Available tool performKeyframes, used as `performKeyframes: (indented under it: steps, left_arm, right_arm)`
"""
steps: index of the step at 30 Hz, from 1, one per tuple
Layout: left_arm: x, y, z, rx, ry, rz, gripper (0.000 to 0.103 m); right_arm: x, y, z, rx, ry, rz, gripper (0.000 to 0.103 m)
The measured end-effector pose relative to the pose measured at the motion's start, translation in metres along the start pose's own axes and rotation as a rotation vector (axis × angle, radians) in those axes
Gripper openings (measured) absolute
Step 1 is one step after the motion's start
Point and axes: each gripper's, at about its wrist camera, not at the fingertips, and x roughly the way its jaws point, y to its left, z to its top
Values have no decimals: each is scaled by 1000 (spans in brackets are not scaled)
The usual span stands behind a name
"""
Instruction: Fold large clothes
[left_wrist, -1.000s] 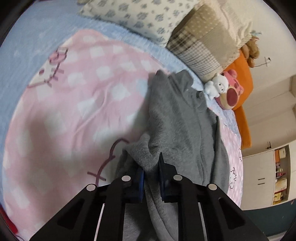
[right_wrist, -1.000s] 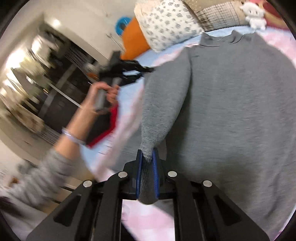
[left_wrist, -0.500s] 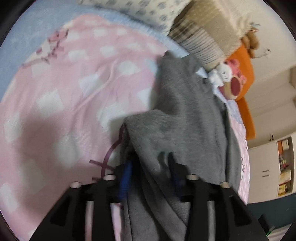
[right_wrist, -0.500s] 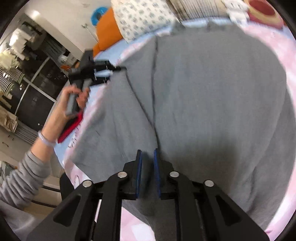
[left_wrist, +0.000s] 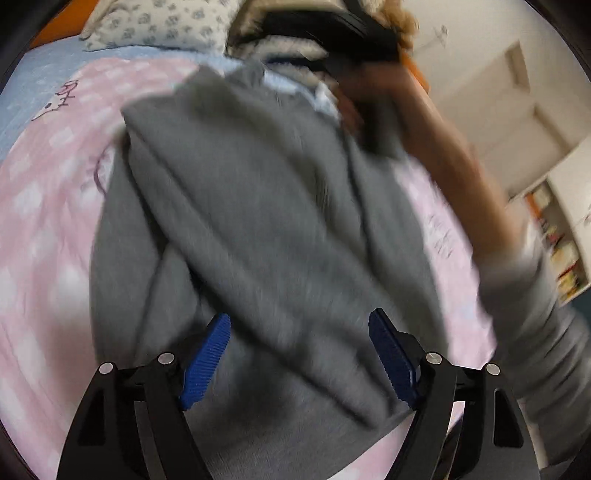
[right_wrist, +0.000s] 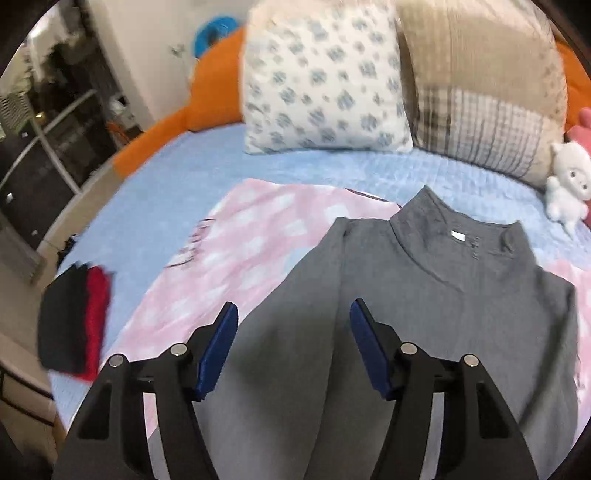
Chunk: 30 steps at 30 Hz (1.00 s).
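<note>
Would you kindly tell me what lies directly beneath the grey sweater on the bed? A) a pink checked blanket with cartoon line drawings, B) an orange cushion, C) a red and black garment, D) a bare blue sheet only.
A: the grey sweater is spread on the pink checked blanket, which shows around its edges and itself lies over the blue sheet; the red and black garment sits apart at the bed's edge.

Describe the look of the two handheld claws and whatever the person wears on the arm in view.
Both the left claw and the right claw look alike: matte black angular frames with triangular cut-outs, round silver pivot screws, and two fingers faced with ribbed blue pads. No cables show. In the left wrist view the person's sleeve is grey knit, pushed up the forearm.
</note>
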Motion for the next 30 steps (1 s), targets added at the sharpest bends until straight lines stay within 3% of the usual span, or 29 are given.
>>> performKeyframes:
  steps: [3,5,7,10,11,14,16,21,28,30]
  left_arm:
    - [11,2,-15,-39,5,-53,79]
    - [17,4,-20,-60,9,-67,74]
    - [21,4,-22,-59,10,-65,70]
    - [17,2,-24,-54,12,-72,53]
    - [17,1,-25,-48,15,-62,37]
    - [16,3,-32,-52,34,-79,18]
    - [8,8,-36,-75,31,-101,14]
    - [-17,11,-47,-84,12,-135,11]
    - [-5,30,-58,-146,57,-114,10]
    - [-4,32,-56,-151,57,-120,11]
  right_arm:
    - [44,-19,8,66,51,-6,49]
    - [70,-33,13,128,92,7,40]
    - [83,-38,13,160,101,22,38]
    - [92,-40,11,155,103,51,9]
    - [94,-41,10,157,108,67,5]
    - [88,-43,16,147,72,81,4]
    - [81,-44,22,138,57,70,4]
    - [76,-49,30,128,51,34,4]
    - [104,-63,10,181,87,-27,5]
    - [106,-60,6,171,84,-49,14]
